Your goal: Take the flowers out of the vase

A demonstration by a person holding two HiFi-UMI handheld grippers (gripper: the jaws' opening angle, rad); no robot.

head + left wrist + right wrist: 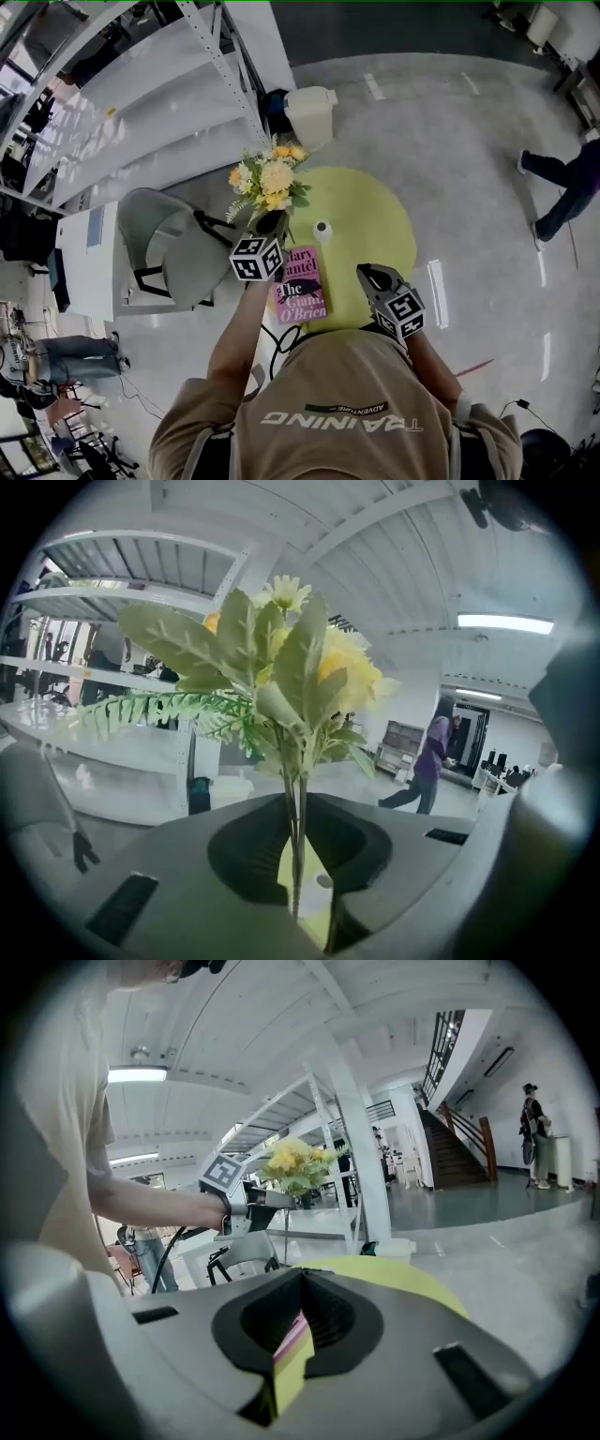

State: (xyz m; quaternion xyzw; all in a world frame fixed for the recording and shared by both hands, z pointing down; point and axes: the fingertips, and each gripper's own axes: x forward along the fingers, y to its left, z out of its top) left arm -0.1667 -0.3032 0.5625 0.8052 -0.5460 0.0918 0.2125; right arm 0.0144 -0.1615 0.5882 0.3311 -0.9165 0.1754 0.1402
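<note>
A bunch of yellow, orange and white artificial flowers (267, 178) with green leaves hangs above the left edge of the round yellow table (375, 216). My left gripper (272, 223) is shut on the thin green stems (295, 850), with the blooms (281, 658) standing above its jaws. The small white vase (322, 228) stands on the table apart from the bunch, to its right, and shows through the jaw gap (323, 881). My right gripper (367, 272) hovers over the table's near edge, shut with nothing held. In the right gripper view the bunch (295, 1166) is held up at the left.
A pink book (302, 289) lies on the table's near left edge. A grey chair (173, 244) stands left of the table, a white bin (309, 112) behind it, and metal shelving (141, 103) at the far left. A person (562, 187) walks at the far right.
</note>
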